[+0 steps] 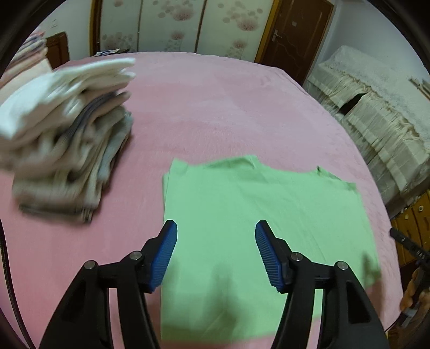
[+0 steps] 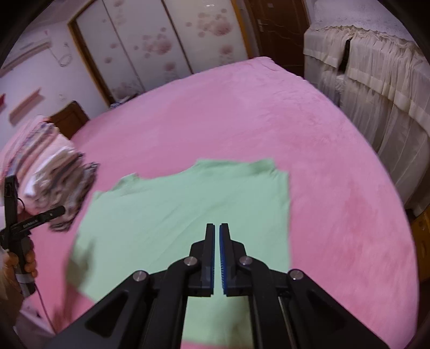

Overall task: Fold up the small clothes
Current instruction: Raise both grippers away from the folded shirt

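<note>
A light green small shirt (image 1: 258, 214) lies flat on the pink bed cover (image 1: 215, 107), its sides folded in, neckline at the far end. It also shows in the right wrist view (image 2: 188, 209). My left gripper (image 1: 216, 228) is open and empty, hovering over the shirt's near left part. My right gripper (image 2: 217, 228) is shut with nothing between its pads, above the shirt's near right part. The left gripper's handle (image 2: 18, 233) shows in a hand at the left edge of the right wrist view.
A stack of folded clothes (image 1: 67, 134) stands on the bed to the shirt's left, also in the right wrist view (image 2: 53, 182). A cloth-covered piece of furniture (image 2: 376, 94) stands right of the bed. Wardrobe doors (image 1: 174, 24) and a brown door (image 1: 293, 35) are behind.
</note>
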